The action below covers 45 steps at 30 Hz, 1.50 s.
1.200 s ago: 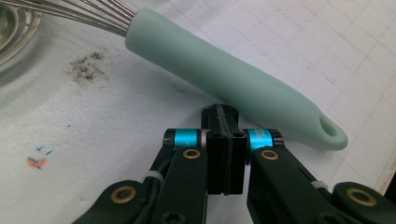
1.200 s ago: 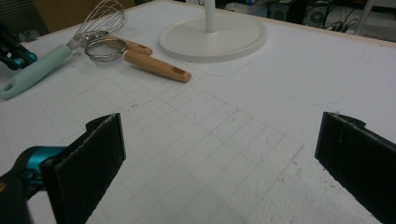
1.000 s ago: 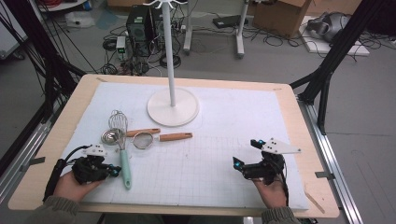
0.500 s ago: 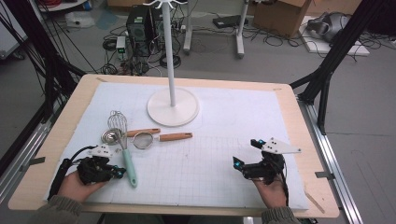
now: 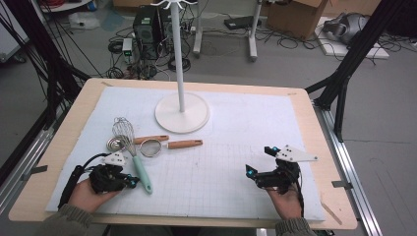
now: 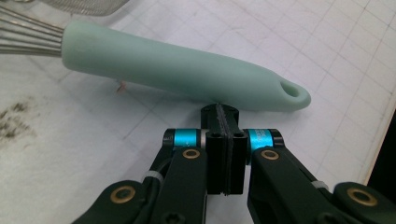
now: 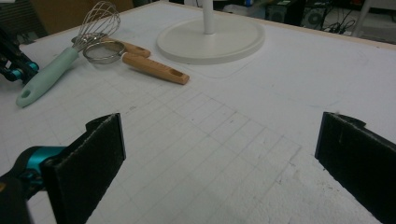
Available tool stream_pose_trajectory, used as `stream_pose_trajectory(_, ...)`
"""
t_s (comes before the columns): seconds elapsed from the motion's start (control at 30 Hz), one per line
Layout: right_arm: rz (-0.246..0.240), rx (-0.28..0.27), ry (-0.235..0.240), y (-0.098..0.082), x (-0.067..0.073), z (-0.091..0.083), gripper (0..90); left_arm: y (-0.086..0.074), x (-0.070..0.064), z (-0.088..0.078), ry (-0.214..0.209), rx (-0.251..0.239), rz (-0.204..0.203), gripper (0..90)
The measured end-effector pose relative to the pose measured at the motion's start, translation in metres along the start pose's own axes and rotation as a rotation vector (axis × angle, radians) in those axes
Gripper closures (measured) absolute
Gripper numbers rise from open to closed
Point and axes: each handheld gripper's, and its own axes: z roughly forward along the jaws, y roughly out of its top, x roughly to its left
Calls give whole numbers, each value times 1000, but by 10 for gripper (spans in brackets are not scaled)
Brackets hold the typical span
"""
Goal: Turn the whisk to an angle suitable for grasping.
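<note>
Left gripper [image 6: 223, 114]: jaws pressed together, empty, tips at the whisk's mint handle [image 6: 177, 70].
Right gripper [image 5: 260, 161]: jaws spread wide, nothing between, over bare table [image 5: 344, 206].
Whisk [image 5: 130, 147]: flat on table, beside strainer [image 5: 152, 146].

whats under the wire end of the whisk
The whisk lies with its wire loops over a small metal strainer and near the rim of a second strainer. How much of the small strainer's bowl the wires cover, and whether they touch it, cannot be told.
</note>
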Motion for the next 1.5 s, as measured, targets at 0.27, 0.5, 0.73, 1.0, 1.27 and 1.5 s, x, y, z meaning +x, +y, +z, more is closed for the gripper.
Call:
stream_pose_trajectory(0.27,1,0,0,0,0,0,2,9,-5,8,-9,2,24,892)
stream_pose_trajectory(0.5,3,1,0,0,0,0,2,18,-9,16,-13,5,44,891)
stream_pose_trajectory(0.73,0,-1,-1,0,-1,-1,2,25,-10,22,-15,7,59,890)
stream_pose_trajectory(1.0,3,-3,-1,0,-1,-1,2,35,-12,28,-24,-4,64,890)
stream_pose_trajectory(1.27,2,-5,-4,0,-2,-2,2,41,-12,36,-26,-1,68,887)
stream_pose_trajectory(1.5,0,-6,-3,0,-2,-2,2,46,-11,39,-17,-3,71,887)
